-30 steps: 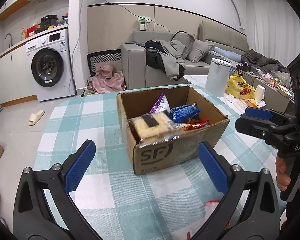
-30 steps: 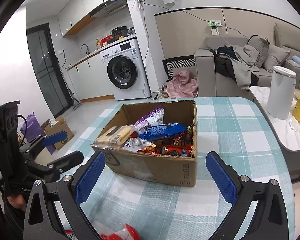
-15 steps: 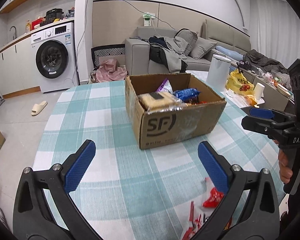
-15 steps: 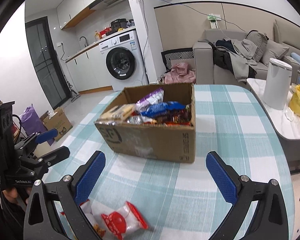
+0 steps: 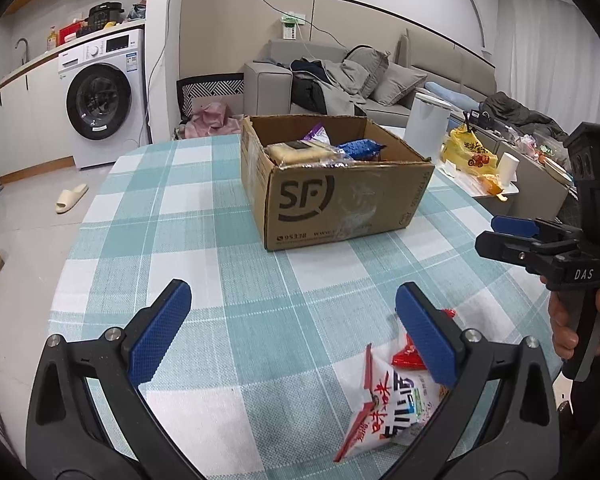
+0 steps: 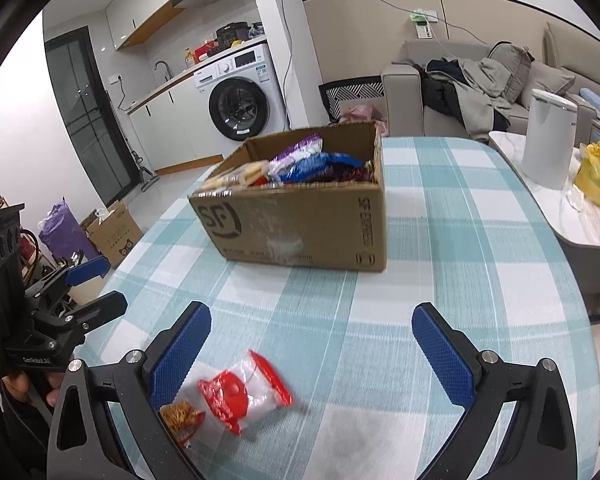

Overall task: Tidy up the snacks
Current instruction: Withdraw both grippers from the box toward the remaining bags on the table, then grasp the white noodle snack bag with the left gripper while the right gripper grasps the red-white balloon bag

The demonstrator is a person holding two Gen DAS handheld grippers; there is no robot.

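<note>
A cardboard box (image 5: 342, 204) marked SF stands on the checked tablecloth, filled with snack packets; it also shows in the right wrist view (image 6: 300, 220). A red and white snack bag (image 5: 388, 400) lies on the cloth at the near edge, partly under my left gripper's right finger. In the right wrist view a red and white packet (image 6: 246, 394) and an orange-printed packet (image 6: 180, 416) lie by the left finger. My left gripper (image 5: 292, 332) is open and empty. My right gripper (image 6: 312, 352) is open and empty, and also shows at the right of the left wrist view (image 5: 512, 236).
A side table (image 6: 572, 216) with a white bin (image 6: 548, 140) and a yellow bag (image 6: 598, 178) stands right of the round table. A sofa (image 5: 340, 80), a washing machine (image 5: 100, 96) and floor boxes (image 6: 114, 232) lie beyond.
Both grippers have pulled back and lowered from the box. The loose snack packets at the near table edge have come into view between and under the fingers.
</note>
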